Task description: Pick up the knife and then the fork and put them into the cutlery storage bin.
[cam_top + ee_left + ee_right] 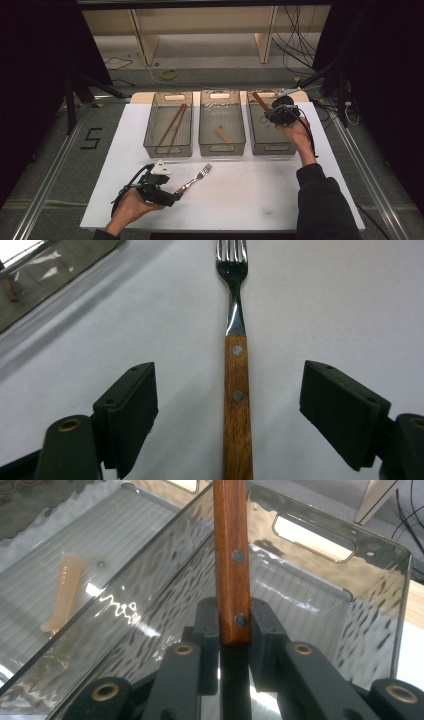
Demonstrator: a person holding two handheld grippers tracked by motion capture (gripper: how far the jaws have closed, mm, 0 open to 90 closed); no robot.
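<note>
**Cutlery sorting: one wooden handle clamped, one fork waiting**

The right tool (278, 106) is clenched on a wooden-handled utensil (231, 555), held over the right bin (260, 146). In the right gripper view the pads are pressed on the butt end of the handle, right at the last rivet. The working end is probably a knife blade, but it's too small in the high view to be sure.

The fork (236, 365) is lying flat on the white counter (260, 195), well apart from the bins, with its handle sitting between the spread jaws of the left tool (176, 194). Nothing is gripped there yet.

Handling-wise, both pieces would be judged stiff and fairly light, with most of the weight in the steel end. The wood is the place to be grabbed: flat-sided and grippier than polished metal. A hold nearer the middle of the handle would likely be steadier than one at the very tip, where swinging could be expected.
</note>
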